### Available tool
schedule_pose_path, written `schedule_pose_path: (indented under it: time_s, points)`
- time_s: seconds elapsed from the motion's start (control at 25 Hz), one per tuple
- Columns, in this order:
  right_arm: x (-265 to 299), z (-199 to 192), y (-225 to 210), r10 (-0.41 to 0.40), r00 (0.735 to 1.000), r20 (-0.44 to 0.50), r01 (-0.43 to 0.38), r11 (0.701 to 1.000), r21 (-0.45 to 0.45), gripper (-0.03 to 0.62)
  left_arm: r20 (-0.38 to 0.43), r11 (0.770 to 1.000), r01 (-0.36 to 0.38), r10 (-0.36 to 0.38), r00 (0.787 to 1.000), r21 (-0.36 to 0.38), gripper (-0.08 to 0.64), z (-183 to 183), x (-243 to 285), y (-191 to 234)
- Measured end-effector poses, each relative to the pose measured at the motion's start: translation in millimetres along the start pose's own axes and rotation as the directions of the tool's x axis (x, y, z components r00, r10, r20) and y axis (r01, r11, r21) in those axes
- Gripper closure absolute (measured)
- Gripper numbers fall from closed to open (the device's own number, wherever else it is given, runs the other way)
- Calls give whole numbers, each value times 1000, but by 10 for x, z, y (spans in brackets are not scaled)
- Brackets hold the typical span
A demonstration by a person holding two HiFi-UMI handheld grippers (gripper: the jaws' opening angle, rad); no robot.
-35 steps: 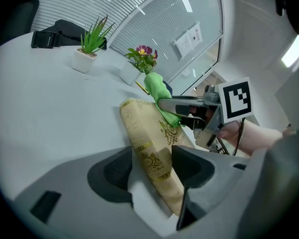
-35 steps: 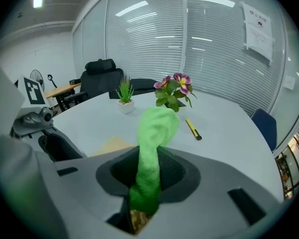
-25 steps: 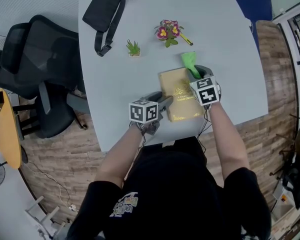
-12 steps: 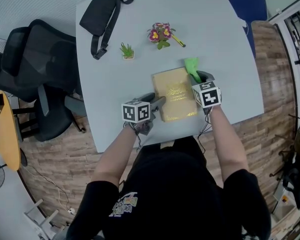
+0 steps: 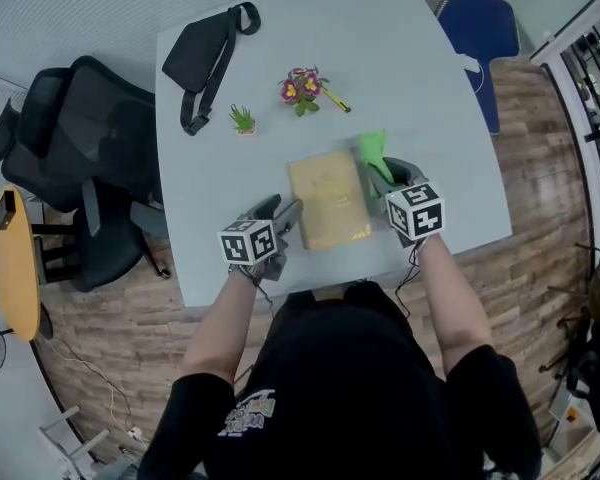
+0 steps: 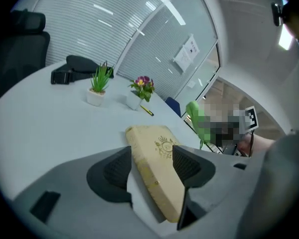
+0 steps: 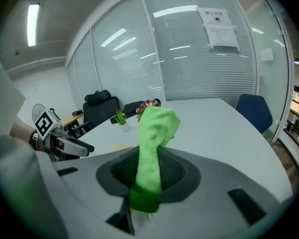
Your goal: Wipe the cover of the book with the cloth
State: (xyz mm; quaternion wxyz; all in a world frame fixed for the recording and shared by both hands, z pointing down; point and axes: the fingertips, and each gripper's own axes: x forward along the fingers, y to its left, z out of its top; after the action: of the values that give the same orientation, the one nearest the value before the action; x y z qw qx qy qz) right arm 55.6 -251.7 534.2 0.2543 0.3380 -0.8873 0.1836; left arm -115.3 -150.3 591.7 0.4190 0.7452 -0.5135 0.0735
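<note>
Green cloth (image 7: 150,148) stands bunched up out of my right gripper (image 5: 388,174), whose jaws are pinched tight on its lower end. From the head view the cloth now hangs just off the far right corner of the book (image 5: 327,200), over bare table (image 5: 430,98) and not over the gold cover.

That is the change. A second ago the right gripper sat across the book's right edge with the cloth touching that far corner. Half a second ago it was already sliding outward, and now it sits clear of the edge, beside the book. I read this as the cloth coming off the cover, so no wiping contact is being made at this instant. Either a stroke has ended or I am resetting for the next one.

My left gripper (image 5: 283,218) has kept its post at the book's near left corner throughout. Its jaws are spread, with the book's left edge lying between them. The right pad seems to sit over the cover, though I cannot be sure from this angle that either pad actually presses on it.

The book itself lies flat on the table in front of me, no differently placed against the left gripper than before.
</note>
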Motion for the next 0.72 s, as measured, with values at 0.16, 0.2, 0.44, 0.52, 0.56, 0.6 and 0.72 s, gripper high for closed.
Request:
schedule_pose_path:
  time_s: [0.16,0.2,0.44,0.52,0.56,0.6,0.72]
  points:
    - [-226,258,77,65,994,87,-66,998,1,494,141,994,-89,79,987,64,302,298,-341,-169]
    - [-285,317,108,84,991,107,-84,996,-4,494,178,991,-112,97,979,76,304,358,-430,-229]
    - [-591,577,399,203,961,185,-193,978,-74,494,386,961,-238,168,907,141,378,613,-1054,-687]
    - [-681,620,532,243,950,197,-227,968,-103,494,451,953,-273,187,873,133,432,651,-1308,-823]
    - [-726,633,603,264,943,202,-245,963,-117,494,478,950,-286,195,857,126,461,653,-1432,-886]
    - [-769,643,671,284,936,206,-262,956,-130,494,500,947,-298,202,842,119,498,646,-1548,-946]
    - [-866,652,835,325,920,217,-297,942,-155,494,550,943,-318,213,808,102,549,603,-1832,-1099]
